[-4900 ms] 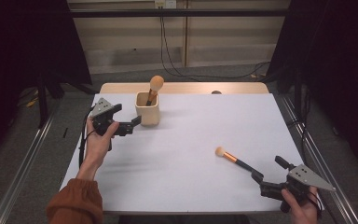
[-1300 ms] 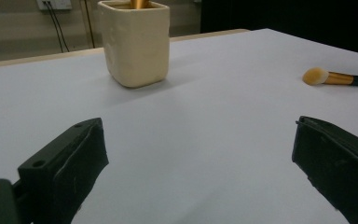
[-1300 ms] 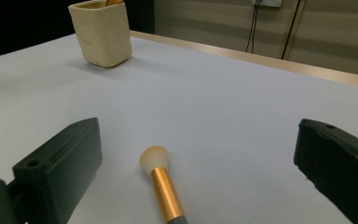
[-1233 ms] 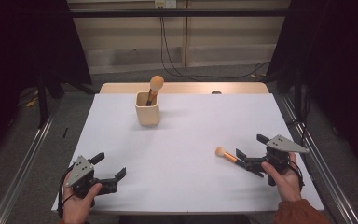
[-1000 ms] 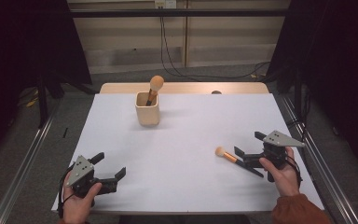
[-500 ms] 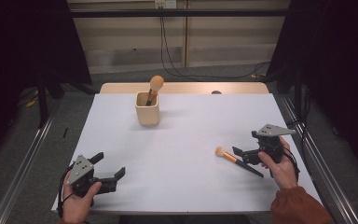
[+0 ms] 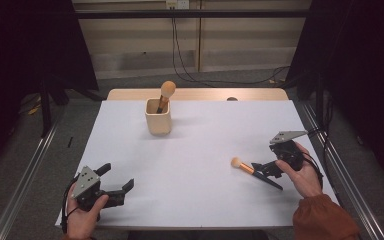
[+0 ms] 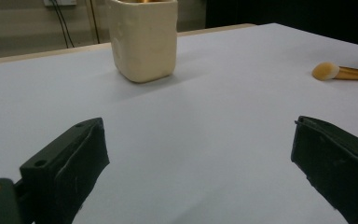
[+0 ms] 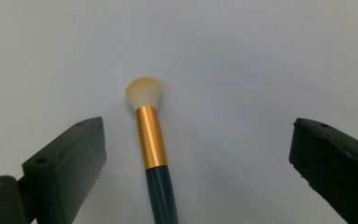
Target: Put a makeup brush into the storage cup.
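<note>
Two makeup brushes, one lying on table point(image 7: 200, 150) between right gripper's point(image 7: 266, 169) spread jaws, one upright in cup point(image 7: 158, 116), left gripper point(image 7: 115, 182) agape.

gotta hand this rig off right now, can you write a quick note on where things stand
Right gripper: open, fingers either side of the loose brush lying flat on the table, not gripped yet.
Left gripper: open, holding nothing, near the table's front left edge.
Cup: upright toward the back, one brush standing in it.
Done: one brush in the cup.
Left: likely grip the loose brush and put it in the cup.
</note>
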`<state>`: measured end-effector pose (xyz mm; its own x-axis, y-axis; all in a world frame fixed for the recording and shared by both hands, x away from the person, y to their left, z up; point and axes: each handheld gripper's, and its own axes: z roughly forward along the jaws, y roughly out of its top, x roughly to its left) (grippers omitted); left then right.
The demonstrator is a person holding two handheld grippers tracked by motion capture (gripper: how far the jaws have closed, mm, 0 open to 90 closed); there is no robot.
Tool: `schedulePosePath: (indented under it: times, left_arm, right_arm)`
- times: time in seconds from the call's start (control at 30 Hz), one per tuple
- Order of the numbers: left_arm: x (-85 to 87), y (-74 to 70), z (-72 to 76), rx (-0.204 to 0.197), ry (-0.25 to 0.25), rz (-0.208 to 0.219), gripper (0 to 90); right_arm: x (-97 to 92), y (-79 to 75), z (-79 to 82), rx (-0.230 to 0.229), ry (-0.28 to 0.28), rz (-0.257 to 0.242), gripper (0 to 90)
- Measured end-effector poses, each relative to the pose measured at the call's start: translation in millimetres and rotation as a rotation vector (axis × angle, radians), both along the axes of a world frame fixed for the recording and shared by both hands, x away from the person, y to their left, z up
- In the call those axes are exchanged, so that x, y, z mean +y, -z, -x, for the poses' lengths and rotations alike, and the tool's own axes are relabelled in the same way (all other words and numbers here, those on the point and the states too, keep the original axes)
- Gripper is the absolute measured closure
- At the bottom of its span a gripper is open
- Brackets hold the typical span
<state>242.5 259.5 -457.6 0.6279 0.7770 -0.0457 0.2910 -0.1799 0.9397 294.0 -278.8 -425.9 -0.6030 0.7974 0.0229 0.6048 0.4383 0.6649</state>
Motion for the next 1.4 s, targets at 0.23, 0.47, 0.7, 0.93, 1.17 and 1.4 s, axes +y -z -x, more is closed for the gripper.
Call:
schedulePosePath:
  times: [0.23,0.47,0.7,0.93,1.17,1.4]
  left_arm:
    - [1.3,0.6,-0.7,0.005,-0.004,-0.002,3.4]
    - [0.7,0.6,-0.6,0.006,-0.004,-0.005,3.4]
    - [0.4,1.7,-1.2,0.014,-0.007,-0.012,3.4]
    - [1.1,1.9,-1.3,0.011,-0.019,-0.013,3.3]
    - [0.0,1.8,-1.2,0.009,-0.013,-0.030,3.4]
    - [-0.2,1.9,-1.3,0.009,-0.011,-0.030,3.4]
  right_arm:
    - [3.6,3.2,-4.9,0.075,-0.061,0.078,5.4]
    - [3.5,5.6,-9.4,0.145,-0.082,0.097,5.6]
    - [11.2,7.7,-14.6,0.217,-0.149,0.197,5.5]
    - [19.7,17.2,-19.6,0.303,-0.194,0.256,7.0]
    - [27.1,25.1,-23.2,0.364,-0.219,0.303,5.9]
    - [34.0,28.0,-29.5,0.400,-0.264,0.361,27.5]
